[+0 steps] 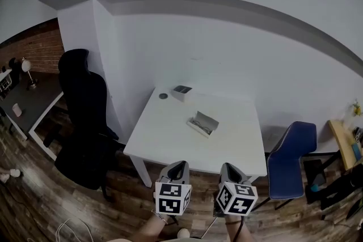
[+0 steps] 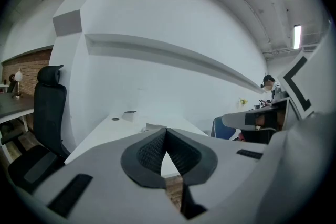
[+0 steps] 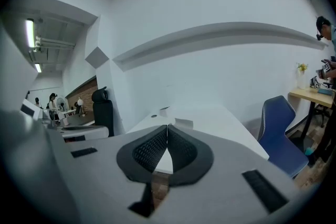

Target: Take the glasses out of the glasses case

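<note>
on the table (image 1: 238, 141), the glasses case (image 1: 203, 123) looks indistinct.

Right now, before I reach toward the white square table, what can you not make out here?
- Contents of the grey glasses case: too small in the head view; in the gripper views the shut left gripper and right gripper cover most of it.
- Small dark round object and small grey box on the table: too small to identify.
- The person's arms: cut off by the head view's bottom edge.
</note>
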The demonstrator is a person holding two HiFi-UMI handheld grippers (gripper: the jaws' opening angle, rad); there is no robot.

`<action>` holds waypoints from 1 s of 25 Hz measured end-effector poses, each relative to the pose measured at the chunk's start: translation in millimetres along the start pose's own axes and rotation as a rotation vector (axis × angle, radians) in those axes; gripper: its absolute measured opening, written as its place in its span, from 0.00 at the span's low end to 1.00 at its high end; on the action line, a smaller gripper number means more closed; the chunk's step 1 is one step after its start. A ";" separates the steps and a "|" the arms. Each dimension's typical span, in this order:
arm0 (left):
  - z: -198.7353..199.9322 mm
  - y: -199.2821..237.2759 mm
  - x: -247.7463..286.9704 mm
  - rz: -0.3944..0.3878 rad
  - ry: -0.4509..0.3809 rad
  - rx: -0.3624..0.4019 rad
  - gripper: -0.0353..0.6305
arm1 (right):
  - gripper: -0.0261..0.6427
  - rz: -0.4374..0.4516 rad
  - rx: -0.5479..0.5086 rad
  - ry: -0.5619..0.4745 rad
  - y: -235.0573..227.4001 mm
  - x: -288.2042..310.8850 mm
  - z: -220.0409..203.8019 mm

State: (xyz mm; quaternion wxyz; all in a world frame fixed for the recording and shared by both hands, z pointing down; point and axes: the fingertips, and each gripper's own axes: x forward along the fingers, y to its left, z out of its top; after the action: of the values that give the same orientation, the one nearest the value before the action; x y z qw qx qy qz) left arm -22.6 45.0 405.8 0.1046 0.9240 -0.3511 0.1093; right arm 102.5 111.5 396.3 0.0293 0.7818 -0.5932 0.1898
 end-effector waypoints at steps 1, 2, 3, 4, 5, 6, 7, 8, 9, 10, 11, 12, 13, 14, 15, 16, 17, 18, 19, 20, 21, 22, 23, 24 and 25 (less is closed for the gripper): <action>2.4 0.6 6.5 0.003 -0.001 0.001 0.06 | 0.09 0.004 -0.002 0.001 -2.3 6.4 2.7; 5.2 1.4 13.0 0.006 -0.002 0.002 0.06 | 0.09 0.008 -0.004 0.001 -4.7 12.7 5.5; 8.0 2.4 19.5 0.009 -0.004 0.002 0.06 | 0.09 0.010 -0.006 0.002 -7.3 18.7 8.3; 10.6 3.3 25.7 0.013 -0.005 0.000 0.06 | 0.09 0.013 -0.008 0.003 -10.0 24.5 10.8; 12.6 4.1 31.7 0.018 -0.006 -0.001 0.06 | 0.09 0.016 -0.009 0.005 -12.9 30.0 12.9; 14.0 4.9 37.2 0.022 -0.007 -0.003 0.06 | 0.09 0.019 -0.010 0.006 -15.6 35.3 14.5; 14.7 5.4 42.1 0.026 -0.006 -0.005 0.06 | 0.09 0.023 -0.011 0.009 -18.3 40.1 15.8; 14.6 5.9 46.3 0.030 -0.004 -0.006 0.06 | 0.09 0.026 -0.011 0.012 -20.6 44.3 16.6; 13.7 6.5 49.9 0.034 0.000 -0.009 0.06 | 0.09 0.029 -0.011 0.015 -22.8 48.0 16.9; 12.1 7.2 53.3 0.038 0.005 -0.013 0.06 | 0.09 0.032 -0.009 0.018 -24.7 51.6 16.7; 10.3 8.0 56.6 0.042 0.010 -0.016 0.06 | 0.09 0.035 -0.006 0.022 -26.5 55.2 16.1; 8.4 8.9 59.8 0.045 0.016 -0.020 0.06 | 0.09 0.038 -0.003 0.028 -28.0 58.8 15.2; 6.7 9.9 62.6 0.049 0.022 -0.022 0.06 | 0.09 0.041 0.001 0.034 -28.9 62.1 13.9; 4.9 10.8 64.8 0.052 0.029 -0.025 0.06 | 0.09 0.045 0.002 0.041 -29.4 64.8 12.3; 3.4 11.4 66.8 0.055 0.035 -0.027 0.06 | 0.09 0.049 0.003 0.048 -29.8 67.0 10.4; 2.4 11.8 68.8 0.058 0.039 -0.029 0.06 | 0.09 0.051 0.003 0.054 -30.5 69.1 8.7; 2.3 11.9 71.1 0.060 0.041 -0.030 0.06 | 0.09 0.052 0.005 0.059 -31.5 71.3 7.4; 2.9 12.1 73.5 0.061 0.041 -0.029 0.06 | 0.09 0.053 0.007 0.062 -32.4 73.6 6.5; 3.8 12.4 75.8 0.062 0.040 -0.027 0.06 | 0.09 0.054 0.009 0.063 -33.2 75.8 5.8; 4.4 13.3 78.0 0.063 0.039 -0.025 0.06 | 0.09 0.055 0.010 0.064 -33.8 77.9 5.2; 4.7 14.7 80.6 0.064 0.039 -0.023 0.06 | 0.09 0.054 0.011 0.064 -34.6 80.3 4.9; 4.9 16.8 83.8 0.065 0.039 -0.023 0.06 | 0.09 0.052 0.013 0.064 -35.8 83.2 5.1; 5.4 19.2 87.7 0.065 0.040 -0.023 0.06 | 0.09 0.049 0.014 0.062 -37.5 86.6 6.1; 6.3 21.8 92.2 0.065 0.040 -0.023 0.06 | 0.09 0.043 0.015 0.060 -39.8 90.4 7.7; 7.8 24.4 96.9 0.065 0.039 -0.022 0.06 | 0.09 0.038 0.016 0.057 -42.5 94.4 9.9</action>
State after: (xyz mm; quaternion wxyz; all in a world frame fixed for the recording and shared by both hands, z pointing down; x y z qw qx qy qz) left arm 32.7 -35.7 427.9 0.1180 0.9086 -0.3801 0.1266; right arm 166.2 34.8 426.0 0.0365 0.7649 -0.6053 0.2173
